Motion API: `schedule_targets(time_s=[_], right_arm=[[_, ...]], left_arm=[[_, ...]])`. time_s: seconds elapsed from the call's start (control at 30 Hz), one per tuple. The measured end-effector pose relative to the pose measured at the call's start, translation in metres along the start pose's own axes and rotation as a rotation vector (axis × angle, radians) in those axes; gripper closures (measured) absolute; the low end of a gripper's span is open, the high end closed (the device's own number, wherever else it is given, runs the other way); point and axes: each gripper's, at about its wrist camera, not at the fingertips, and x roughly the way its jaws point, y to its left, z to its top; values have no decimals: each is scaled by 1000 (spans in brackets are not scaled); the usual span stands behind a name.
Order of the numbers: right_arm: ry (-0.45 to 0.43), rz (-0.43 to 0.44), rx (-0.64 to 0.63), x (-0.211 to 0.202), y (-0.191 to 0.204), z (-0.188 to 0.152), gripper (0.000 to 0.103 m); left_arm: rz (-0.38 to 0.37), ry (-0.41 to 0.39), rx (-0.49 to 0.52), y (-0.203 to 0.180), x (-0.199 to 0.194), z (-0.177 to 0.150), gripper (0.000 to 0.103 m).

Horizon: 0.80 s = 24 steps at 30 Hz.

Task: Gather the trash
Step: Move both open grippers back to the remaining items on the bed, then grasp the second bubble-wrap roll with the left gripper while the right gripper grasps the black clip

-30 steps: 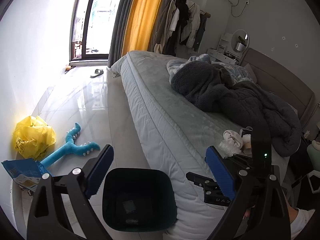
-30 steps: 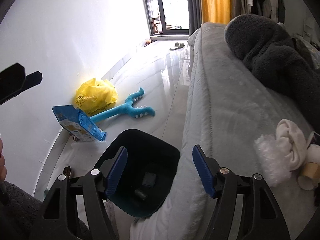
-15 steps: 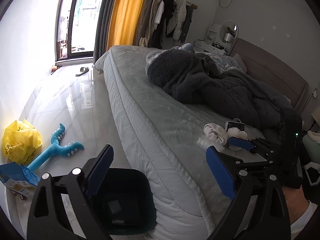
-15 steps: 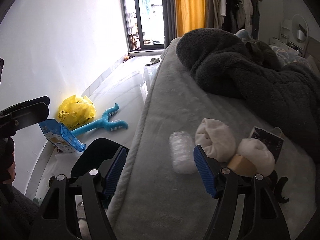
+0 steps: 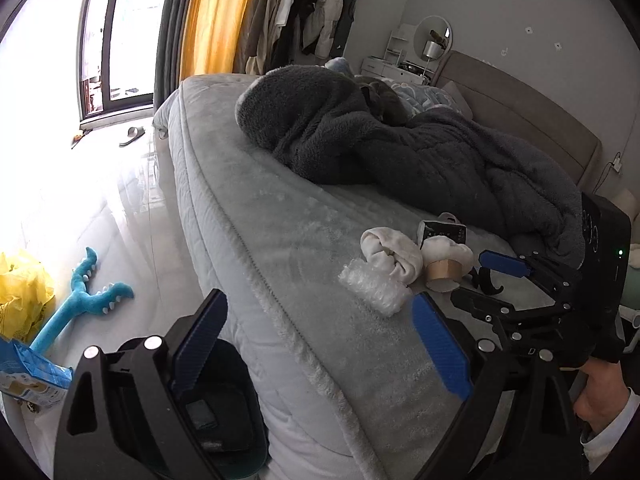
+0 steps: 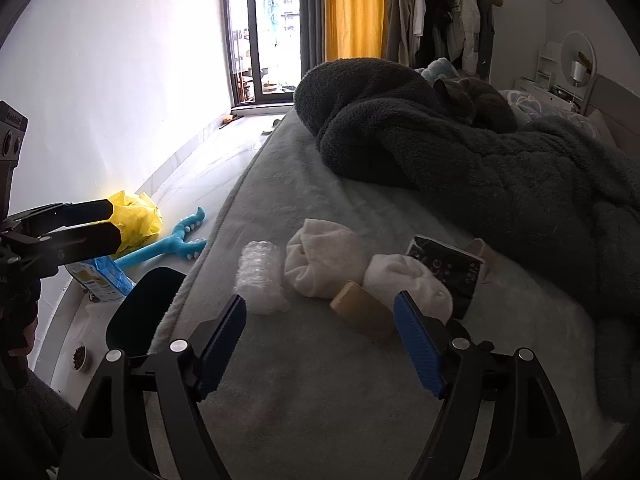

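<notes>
We hold our right gripper (image 6: 320, 344) over the bed (image 6: 320, 400), jaws opening with nothing between them. Just beyond the fingertips lie bubble wrap (image 6: 258, 280), a white cloth (image 6: 320, 260), a cardboard tube (image 6: 360, 314) and a dark box (image 6: 452, 268). Left of the left finger, the bin (image 6: 140, 312) stands on the floor.

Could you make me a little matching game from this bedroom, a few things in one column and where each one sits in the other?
Things:
1. bubble wrap
2. blue toy
3. grey cat
4. cardboard tube

Places:
A. curled on the dark blanket
B. on the floor by the yellow bag
C. nearest the mattress edge
D. ahead of the right gripper, under a white cloth

Pairs: 1-C, 2-B, 3-A, 4-D
</notes>
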Motion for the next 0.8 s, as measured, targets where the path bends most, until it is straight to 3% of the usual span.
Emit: schedule_targets(time_s=[0.47, 0.8], right_arm=[[19, 4, 8, -6, -64, -26, 22], [66, 9, 42, 3, -93, -39, 22]], left_arm=[[-36, 134, 33, -41, 70, 0, 16], [-53, 216, -68, -42, 106, -4, 27]])
